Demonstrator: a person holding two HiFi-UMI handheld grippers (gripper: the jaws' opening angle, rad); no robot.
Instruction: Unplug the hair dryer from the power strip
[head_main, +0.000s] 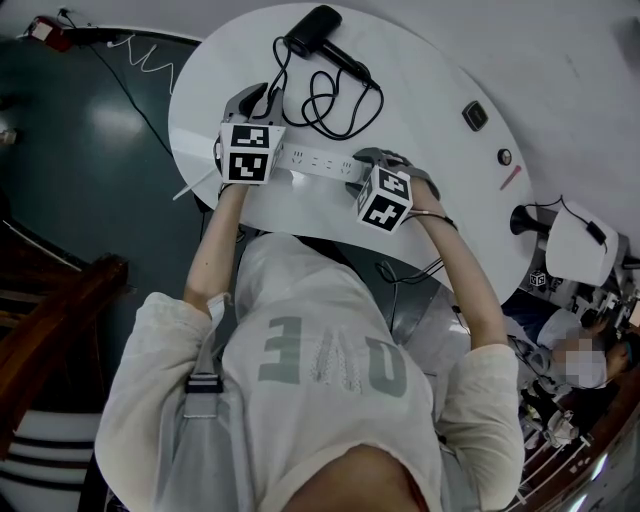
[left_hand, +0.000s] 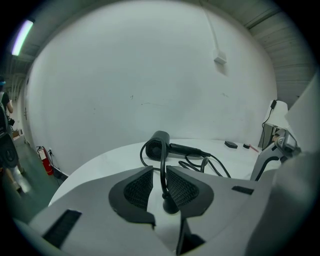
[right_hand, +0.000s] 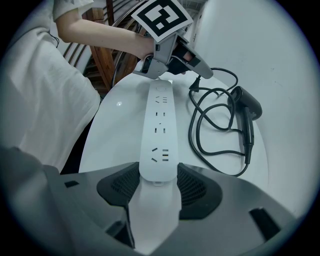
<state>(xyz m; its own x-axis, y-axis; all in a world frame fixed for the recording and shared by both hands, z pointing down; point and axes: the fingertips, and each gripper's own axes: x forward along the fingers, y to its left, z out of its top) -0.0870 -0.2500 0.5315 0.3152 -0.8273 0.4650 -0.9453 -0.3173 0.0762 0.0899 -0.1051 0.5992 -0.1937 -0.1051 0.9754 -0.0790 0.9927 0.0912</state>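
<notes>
A person is leaning over a round white table (head_main: 420, 90), holding 1 gripper in each hand. The only writing is a row of large pale letters across the person's shirt (head_main: 330, 360), too warped to read. Each gripper is carrying a cube printed with black-and-white square codes, 1 on the left (head_main: 248, 152) and 1 on the right (head_main: 385, 198).

The white strip (head_main: 318, 160) is lying flat near the table's close edge with its sockets facing up. In the head view its long axis is running left to right, spanning the space between the 2 grippers. In the right gripper view it is stretching straight away from the jaws towards the other gripper.

The right gripper (right_hand: 159, 172) is pointing steeply down and grasping the strip's near end, with 1 pad pressing on each long side.

The left gripper (left_hand: 160, 172) is sitting just beyond the strip's far end. Its jaws are standing narrowly apart around the black plug (left_hand: 170, 204), which is out of the strip. The plug is touching 1 pad (left_hand: 186, 190), while a thin gap is showing at the other, so the hold is looking released rather than clenched.

From the plug, the black cord (head_main: 335, 110) is rising and looping loosely across the table's middle. It is ending at the black dryer (head_main: 312, 28), which is lying on its side at the table's far edge. In the head view its barrel is sitting up and to the left, and its handle is slanting down to the right.
</notes>
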